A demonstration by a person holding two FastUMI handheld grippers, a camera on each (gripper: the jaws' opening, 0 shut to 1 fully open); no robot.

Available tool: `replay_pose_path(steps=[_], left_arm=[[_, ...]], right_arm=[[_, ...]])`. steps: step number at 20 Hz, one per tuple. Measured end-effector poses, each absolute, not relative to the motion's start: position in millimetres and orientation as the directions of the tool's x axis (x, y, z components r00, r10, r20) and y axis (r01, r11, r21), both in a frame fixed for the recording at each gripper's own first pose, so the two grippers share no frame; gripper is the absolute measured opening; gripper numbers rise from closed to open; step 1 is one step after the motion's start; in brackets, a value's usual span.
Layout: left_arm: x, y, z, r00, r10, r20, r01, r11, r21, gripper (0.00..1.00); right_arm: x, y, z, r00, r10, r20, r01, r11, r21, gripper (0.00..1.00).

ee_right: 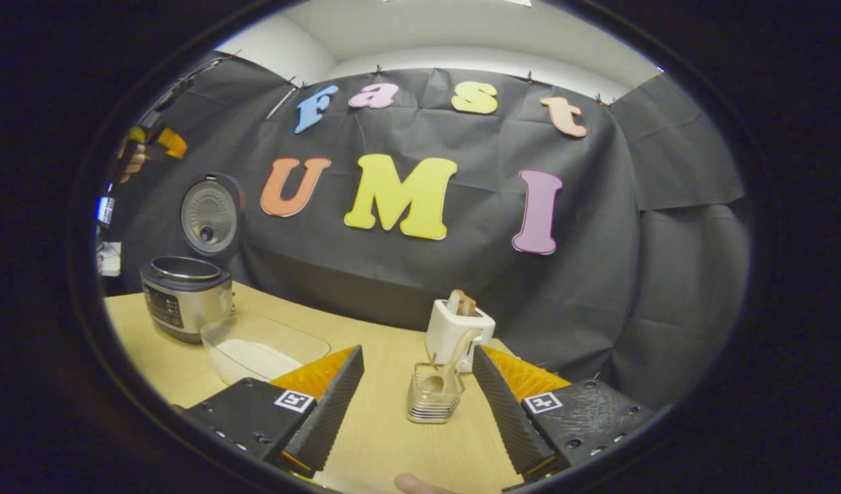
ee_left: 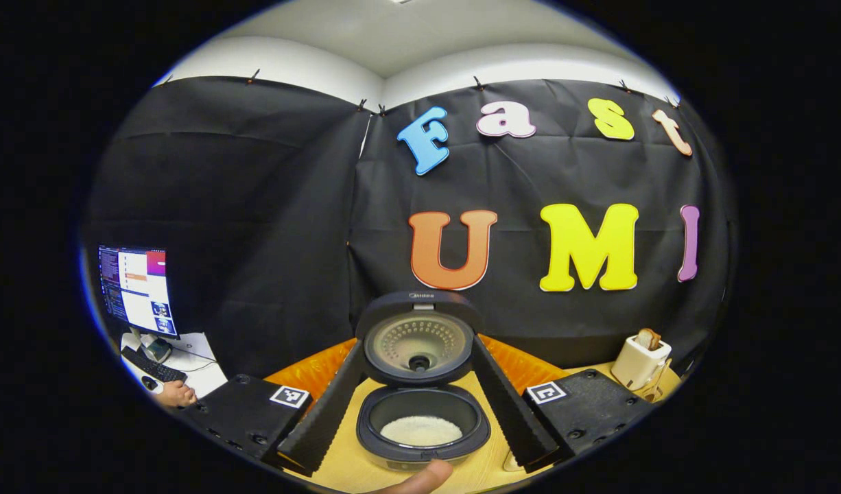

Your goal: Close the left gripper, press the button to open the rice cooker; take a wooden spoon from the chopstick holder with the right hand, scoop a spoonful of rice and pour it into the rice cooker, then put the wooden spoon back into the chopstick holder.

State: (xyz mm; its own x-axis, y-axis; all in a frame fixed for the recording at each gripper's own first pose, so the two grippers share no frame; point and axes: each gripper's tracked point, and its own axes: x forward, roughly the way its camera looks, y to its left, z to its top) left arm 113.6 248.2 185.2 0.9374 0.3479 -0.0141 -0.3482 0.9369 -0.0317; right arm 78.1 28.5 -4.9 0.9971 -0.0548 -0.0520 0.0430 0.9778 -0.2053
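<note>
Cooker [ee_left: 420, 405]: I see it on the table [ee_right: 386, 425], lid [ee_left: 418, 337] up, rice [ee_left: 421, 430] in the pot.
Spoon [ee_right: 455, 363]: standing in the holder [ee_right: 434, 398], just in front of the toaster [ee_right: 456, 333].
Rice tray [ee_right: 259, 353]: clear, just beside the cooker.
Left gripper [ee_left: 420, 418]: released, fingers spread either side of the cooker.
Right gripper [ee_right: 415, 405]: released, I hold it facing the holder, not touching it.

The left tongs [ee_left: 418, 422] hang with jaws spread wide; the right tongs [ee_right: 413, 412] likewise gape, gripping nothing.
</note>
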Motion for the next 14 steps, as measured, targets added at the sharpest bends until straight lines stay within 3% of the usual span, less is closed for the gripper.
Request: replay_pose_path(steps=[7, 14], left_arm=[[187.4, 281.8, 241.6, 0.925, 0.378, 0.050, -0.376, 0.926, -0.033, 0.99], [269.9, 280.5, 237.2, 0.938, 0.346, 0.016, -0.347, 0.936, 0.055, 0.99]], right_arm=[[80.2, 35.2, -25.7, 0.996, -0.009, -0.090, -0.008, 0.982, -0.191, 0.95], [82.0, 37.3, -32.2, 0.995, 0.008, -0.102, -0.026, 0.984, -0.175, 0.95]])
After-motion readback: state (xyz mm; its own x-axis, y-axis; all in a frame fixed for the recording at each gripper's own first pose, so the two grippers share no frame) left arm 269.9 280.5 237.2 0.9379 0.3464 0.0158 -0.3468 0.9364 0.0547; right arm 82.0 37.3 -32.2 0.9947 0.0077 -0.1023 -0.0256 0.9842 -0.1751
